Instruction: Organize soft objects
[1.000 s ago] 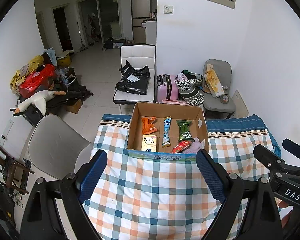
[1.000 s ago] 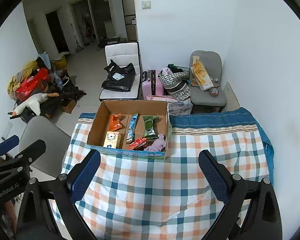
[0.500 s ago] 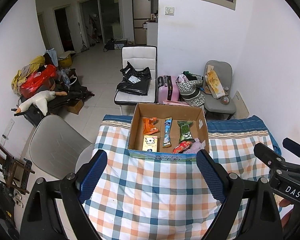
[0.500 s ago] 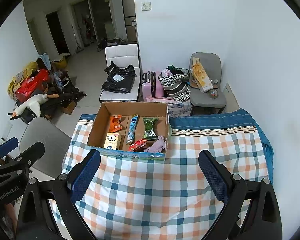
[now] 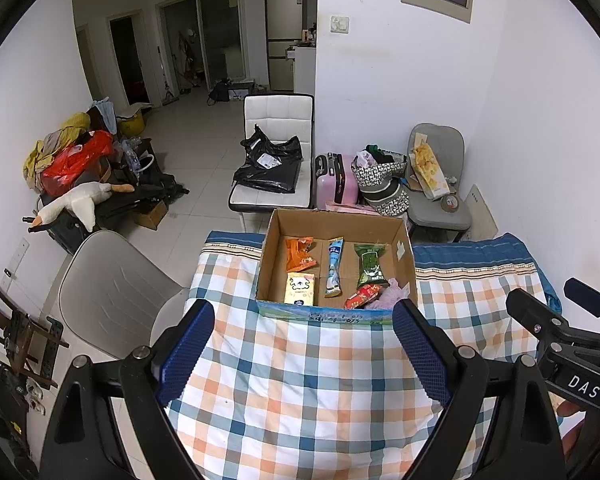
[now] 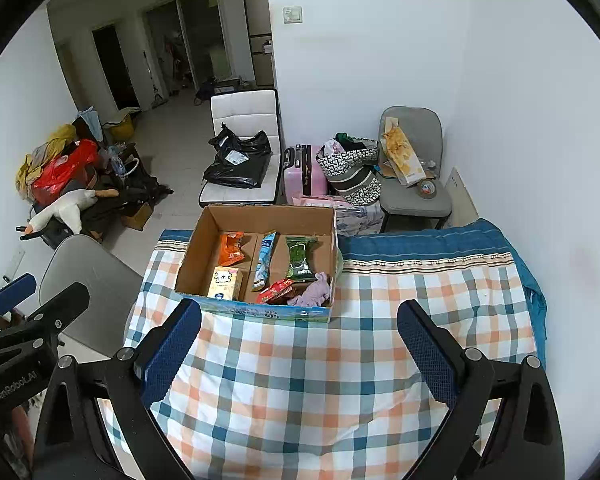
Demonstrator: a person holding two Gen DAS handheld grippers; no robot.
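Note:
An open cardboard box [image 5: 404, 248] [image 6: 196, 254] stands at the far edge of a table with a checked cloth [image 5: 300, 380] [image 6: 300, 380]. In it lie an orange packet [image 5: 299, 254], a yellow tissue pack [image 5: 299, 289], a blue stick packet [image 5: 334, 266], a green packet [image 5: 370, 264], a red packet [image 5: 362, 295] and a lilac soft cloth [image 6: 314, 291]. My left gripper [image 5: 303, 354] is open and empty, above the cloth before the box. My right gripper [image 6: 300, 354] is open and empty too, to the right of the left one.
A grey chair [image 5: 112, 296] stands left of the table. Behind it are a white chair with a black bag [image 5: 274, 168], a pink suitcase [image 5: 336, 182], a grey chair with clutter [image 5: 436, 184] and a pile with a plush goose [image 5: 76, 204]. A wall runs along the right.
Both grippers have drawn back and up a little from the table; the box looks slightly smaller. Nothing was taken or let go.

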